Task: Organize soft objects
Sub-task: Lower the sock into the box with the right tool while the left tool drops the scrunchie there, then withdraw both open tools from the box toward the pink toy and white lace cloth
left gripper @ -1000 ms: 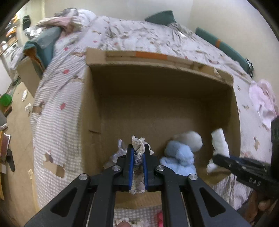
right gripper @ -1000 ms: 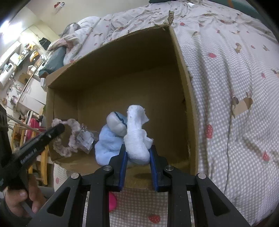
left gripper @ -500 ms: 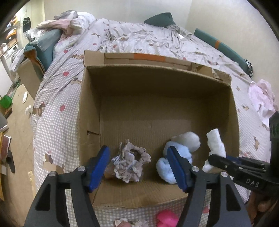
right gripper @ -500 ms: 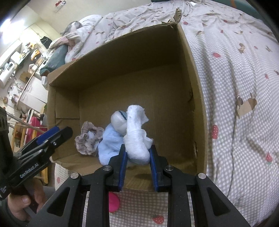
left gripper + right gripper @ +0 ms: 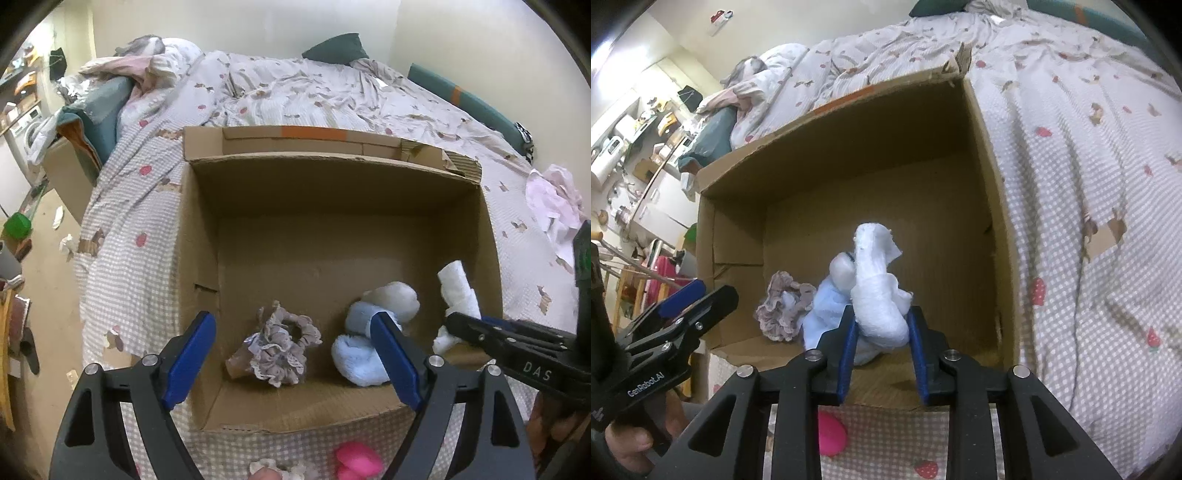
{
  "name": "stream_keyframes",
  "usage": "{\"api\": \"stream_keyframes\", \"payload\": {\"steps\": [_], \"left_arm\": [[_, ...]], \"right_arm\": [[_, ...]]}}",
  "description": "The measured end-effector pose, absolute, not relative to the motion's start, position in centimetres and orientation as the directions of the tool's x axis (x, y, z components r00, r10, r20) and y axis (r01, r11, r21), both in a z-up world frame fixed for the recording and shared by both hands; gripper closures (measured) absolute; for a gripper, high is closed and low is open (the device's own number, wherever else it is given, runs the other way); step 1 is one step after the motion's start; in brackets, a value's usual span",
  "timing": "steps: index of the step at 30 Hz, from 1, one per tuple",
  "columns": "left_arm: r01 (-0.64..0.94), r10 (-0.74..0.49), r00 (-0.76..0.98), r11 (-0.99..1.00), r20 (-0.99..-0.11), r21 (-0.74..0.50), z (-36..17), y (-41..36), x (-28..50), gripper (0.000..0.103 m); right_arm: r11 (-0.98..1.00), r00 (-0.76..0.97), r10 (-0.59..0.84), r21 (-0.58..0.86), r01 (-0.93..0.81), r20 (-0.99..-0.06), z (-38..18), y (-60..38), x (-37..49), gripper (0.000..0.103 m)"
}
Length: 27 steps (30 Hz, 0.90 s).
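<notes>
We have the cardboard box (image 5: 332,192) standing open on the checked bedspread (image 5: 1089,184) so that both grippers can reach down into it from the near side, and that is why the soft things gather along its near wall, where they are easiest to set down. The left gripper (image 5: 291,354) hangs over the box's near left part with its jaws spreading wide and nothing between the pads; the frilly scrunchie (image 5: 280,350) lies loose on the box floor just below and beyond them, clear of both fingers, so we judge its placing done. Just beside it to the right sits the pale blue plush (image 5: 365,343), already resting inside. The right gripper (image 5: 881,339) has the rolled white cloth (image 5: 877,291) between its blue pads, its jaws starting to open; the cloth stands nearly upright, leaning against the plush, and whether the pads yet clear it we cannot tell for sure, though they look to be touching its sides. A pink item (image 5: 831,435) waits on the bedspread outside the near wall, likely next
</notes>
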<state>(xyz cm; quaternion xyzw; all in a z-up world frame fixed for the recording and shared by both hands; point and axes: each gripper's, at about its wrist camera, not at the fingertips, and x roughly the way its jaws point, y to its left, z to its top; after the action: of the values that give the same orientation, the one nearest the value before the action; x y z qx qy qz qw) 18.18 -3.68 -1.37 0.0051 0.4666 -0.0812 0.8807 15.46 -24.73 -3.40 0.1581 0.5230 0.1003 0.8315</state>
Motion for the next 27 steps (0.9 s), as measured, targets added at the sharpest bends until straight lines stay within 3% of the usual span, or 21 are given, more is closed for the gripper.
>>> {"api": "stream_keyframes", "payload": {"steps": [2, 3, 27], "left_arm": [[0.14, -0.138, 0.558, 0.988, -0.818, -0.071, -1.1, -3.4, 18.0, 0.019], [0.135, -0.138, 0.559, 0.988, -0.818, -0.075, -1.0, -3.2, 18.0, 0.019], [0.047, -0.064, 0.547, 0.998, -0.835, -0.045, -0.4, -0.4, 13.1, 0.018]], "right_arm": [[0.951, 0.458, 0.275, 0.31, 0.002, -0.846, -2.8, -24.6, 15.2, 0.046], [0.958, 0.482, 0.252, 0.288, 0.001, -0.839, -2.4, -24.5, 14.8, 0.027], [0.967, 0.512, 0.235, 0.254, -0.034, -0.826, -0.5, -23.5, 10.3, 0.025]]}}
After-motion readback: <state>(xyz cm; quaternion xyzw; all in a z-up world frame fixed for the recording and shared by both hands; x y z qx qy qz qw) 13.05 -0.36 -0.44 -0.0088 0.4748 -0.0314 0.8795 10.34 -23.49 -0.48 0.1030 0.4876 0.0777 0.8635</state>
